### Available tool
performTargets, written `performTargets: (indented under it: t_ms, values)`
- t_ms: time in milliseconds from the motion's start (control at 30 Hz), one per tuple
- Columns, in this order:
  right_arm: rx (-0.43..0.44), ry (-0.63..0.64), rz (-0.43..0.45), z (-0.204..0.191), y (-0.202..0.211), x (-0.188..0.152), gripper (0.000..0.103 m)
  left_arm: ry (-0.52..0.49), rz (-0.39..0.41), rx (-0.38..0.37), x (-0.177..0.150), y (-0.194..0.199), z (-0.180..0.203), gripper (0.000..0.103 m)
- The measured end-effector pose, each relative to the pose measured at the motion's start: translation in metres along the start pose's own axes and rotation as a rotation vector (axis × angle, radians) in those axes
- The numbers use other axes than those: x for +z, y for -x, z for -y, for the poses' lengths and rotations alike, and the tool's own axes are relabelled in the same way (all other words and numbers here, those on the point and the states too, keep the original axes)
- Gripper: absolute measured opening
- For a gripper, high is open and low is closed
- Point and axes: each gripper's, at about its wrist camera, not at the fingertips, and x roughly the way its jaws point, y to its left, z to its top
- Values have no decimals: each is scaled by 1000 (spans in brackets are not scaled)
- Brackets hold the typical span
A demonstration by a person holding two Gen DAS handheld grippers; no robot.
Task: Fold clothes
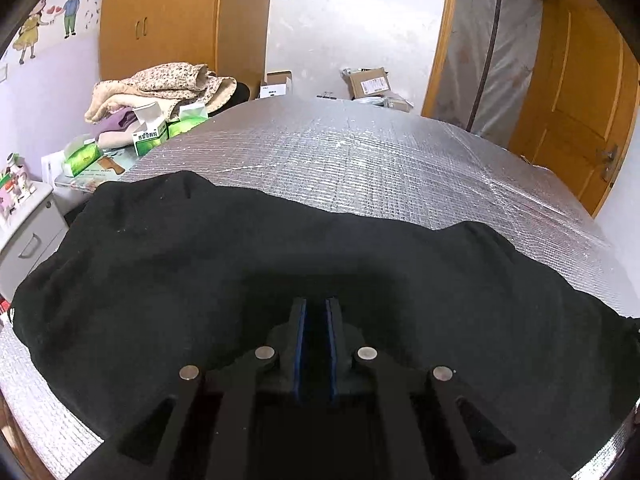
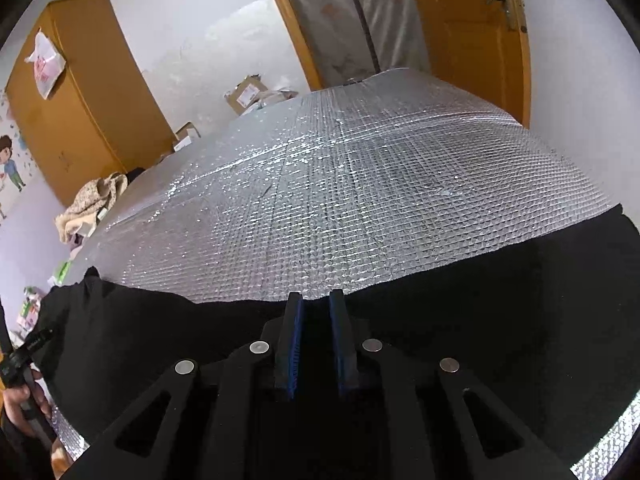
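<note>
**Black garment spread on a foil-covered worktop, seen from both wrist cameras**

A black garment (image 1: 280,264) is shown lying flat across the near part of the worktop (image 1: 360,152), which is covered with a silver, grid-textured foil sheet. The garment's far edge is seen to run from left to right, with a raised corner at each end. In the right wrist view the same garment (image 2: 480,280) is shown filling the near foreground, its far edge lying just past the fingertips.

The left hand-held gripper (image 1: 316,304) is held over the middle of the garment, its blue-padded fingers drawn near to each other with a narrow gap between them; nothing is seen between them. The right hand-held gripper (image 2: 315,298) is held likewise, a narrow gap left between its fingers, and no cloth is gripped.

At the far left, a heap of floral and beige cloth (image 1: 168,84) and green tissue packs (image 1: 84,156) are seen. Beyond these, an orange wardrobe (image 1: 160,20) and a wooden door (image 1: 580,100) are visible.
</note>
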Motion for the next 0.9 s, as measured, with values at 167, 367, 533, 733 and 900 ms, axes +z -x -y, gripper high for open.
performTargets:
  t_ms: [167, 367, 533, 733, 900]
  values:
    - [-49, 40, -2, -9, -2, -1, 14, 23, 1, -22, 0, 0, -4, 9]
    - [-112, 95, -5, -19, -5, -2, 15, 32, 0, -31, 0, 0, -5, 9]
    - [-131, 109, -8, -22, -7, 0, 15, 46, -2, -47, 1, -1, -6, 9]
    - [-117, 79, -20, -26, -6, 6, 18, 35, -19, -66, 4, 1, -8, 10]
    - [21, 171, 9, -69, -2, 8, 18, 46, 20, -71, 17, 13, -21, 10]
